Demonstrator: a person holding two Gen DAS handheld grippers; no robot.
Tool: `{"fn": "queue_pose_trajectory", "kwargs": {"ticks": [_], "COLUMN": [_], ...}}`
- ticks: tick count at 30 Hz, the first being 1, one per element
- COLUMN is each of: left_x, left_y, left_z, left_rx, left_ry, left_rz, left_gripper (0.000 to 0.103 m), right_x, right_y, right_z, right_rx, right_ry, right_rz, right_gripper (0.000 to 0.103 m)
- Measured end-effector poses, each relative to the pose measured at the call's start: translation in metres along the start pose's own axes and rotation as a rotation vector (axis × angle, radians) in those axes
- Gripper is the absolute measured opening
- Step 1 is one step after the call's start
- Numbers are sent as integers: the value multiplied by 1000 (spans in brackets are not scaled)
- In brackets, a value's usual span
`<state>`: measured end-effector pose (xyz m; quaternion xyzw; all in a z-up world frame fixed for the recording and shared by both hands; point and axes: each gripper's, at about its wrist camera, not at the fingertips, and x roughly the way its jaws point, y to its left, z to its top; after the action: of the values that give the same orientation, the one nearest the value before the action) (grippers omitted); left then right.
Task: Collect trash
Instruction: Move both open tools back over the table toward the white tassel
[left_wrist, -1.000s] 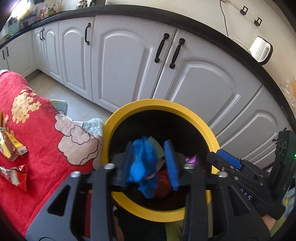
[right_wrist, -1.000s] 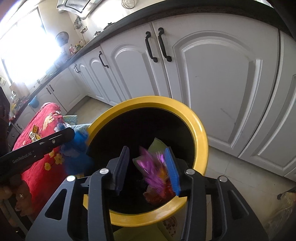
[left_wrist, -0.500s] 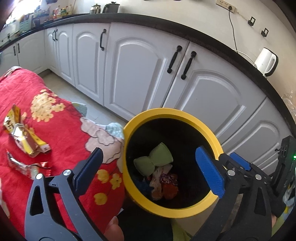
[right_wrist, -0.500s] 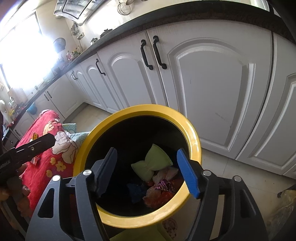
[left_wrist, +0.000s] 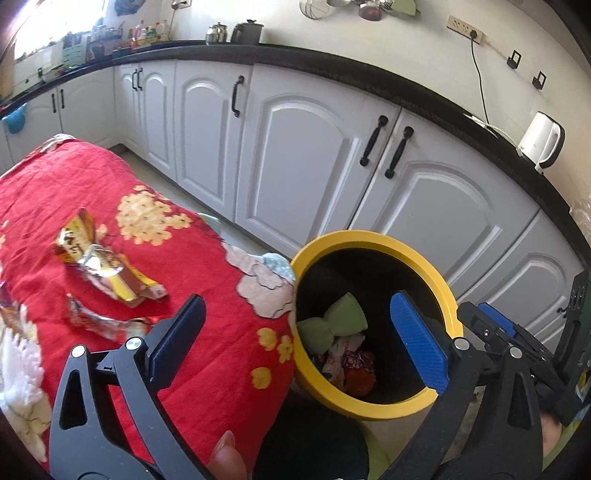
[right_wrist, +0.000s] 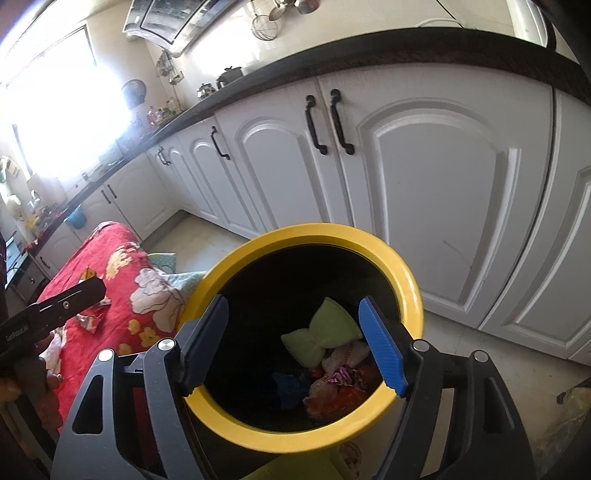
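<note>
Trash bin (left_wrist: 373, 242) w/ rubbish beside red cloth (left_wrist: 207, 258); wrappers (left_wrist: 107, 271) on cloth.

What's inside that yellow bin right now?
In the yellow bin lie a pale green pouch, a blue scrap, a purple wrapper and reddish wrappers. Whatever sits beneath that pile, and the dark bottom, is hidden.

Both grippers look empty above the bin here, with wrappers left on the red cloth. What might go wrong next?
1. The yellow wrapper and the foil strip are thin and lie flat on the soft red cloth; the open left gripper might pinch fabric too.
2. The bin touches the cloth's edge, so dragged fabric might nudge it.
</note>
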<state>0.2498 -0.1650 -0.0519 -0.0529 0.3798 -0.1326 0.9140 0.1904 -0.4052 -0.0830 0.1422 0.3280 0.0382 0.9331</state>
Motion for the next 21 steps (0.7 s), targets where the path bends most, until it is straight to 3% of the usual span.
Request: {"fn": "queue_pose_trajectory", "kwargs": {"ticks": [21], "left_x": [-63], "left_y": [53], "left_z": [1], "left_rx": [-62], "left_ry": [-110], "left_rz": [67], "left_gripper": [92], "right_x": [-23], "right_y": [76], "right_z": [4], "right_rx": [-121], "right_ry": [-34], "right_rz": [115], "right_gripper": [72]}}
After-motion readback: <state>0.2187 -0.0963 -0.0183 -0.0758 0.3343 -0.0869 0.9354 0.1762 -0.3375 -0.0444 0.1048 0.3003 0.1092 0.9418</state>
